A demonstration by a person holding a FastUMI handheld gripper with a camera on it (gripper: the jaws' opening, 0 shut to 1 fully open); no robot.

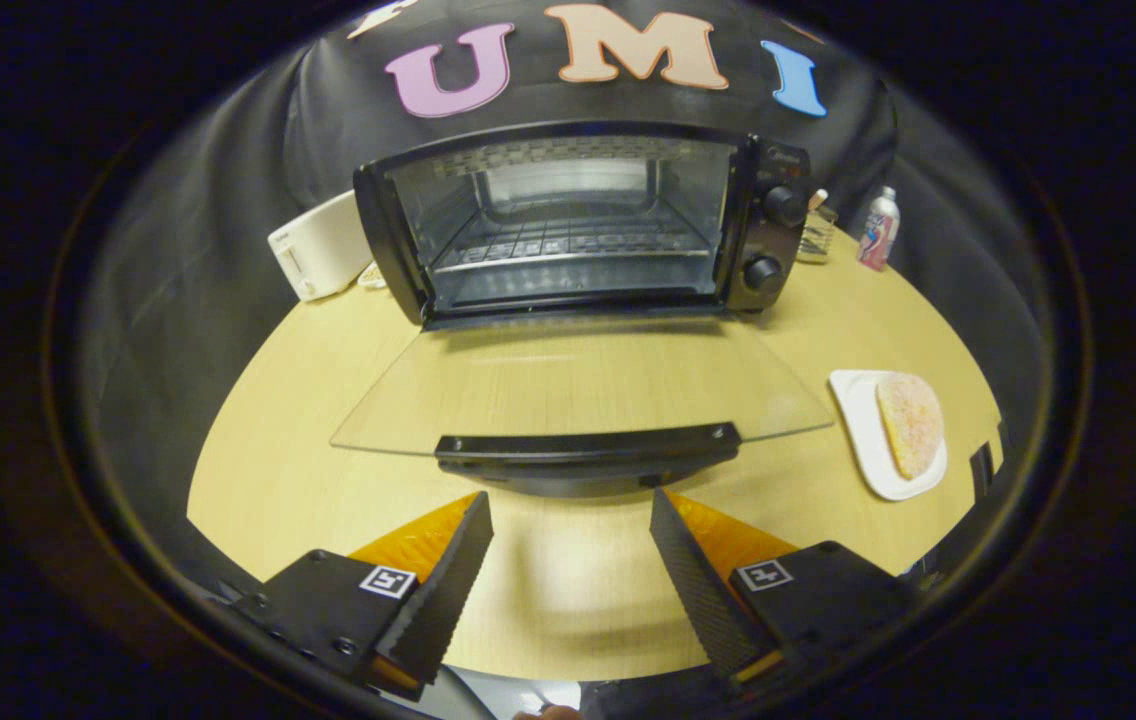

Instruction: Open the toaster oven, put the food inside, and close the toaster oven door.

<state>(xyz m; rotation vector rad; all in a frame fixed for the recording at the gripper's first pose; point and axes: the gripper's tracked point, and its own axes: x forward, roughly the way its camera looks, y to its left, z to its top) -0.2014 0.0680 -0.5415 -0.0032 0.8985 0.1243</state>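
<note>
In the gripper view we count one oven [568, 225], standing in the upper middle of the frame on a pale wooden table [288, 470]. Its door [578, 385] is down, lying flat and open toward us, a single glass pane with one black handle [586, 447] along its near edge. Inside we see one wire rack [553, 240], bare. On the oven's right panel we count two black knobs [773, 235], one above the other.

Our gripper [570, 560] sits at the bottom of the frame, its two fingers [448, 590] spread wide apart with nothing between them but bare table. The handle lies just ahead of the fingertips, not touching them. Each finger carries one small square marker and an orange patch on its outer side.

At the right of the frame we see one white plate [858, 420], and on it one slice of toast [910, 425], well apart from the fingers and to the right of the door.

In the upper left, beside the oven, stands one white toaster [318, 250]. In the upper right, past the knobs, we count one bottle [879, 228] with a coloured label and one small clear container [816, 232] next to the oven; what is in it we cannot tell
</note>
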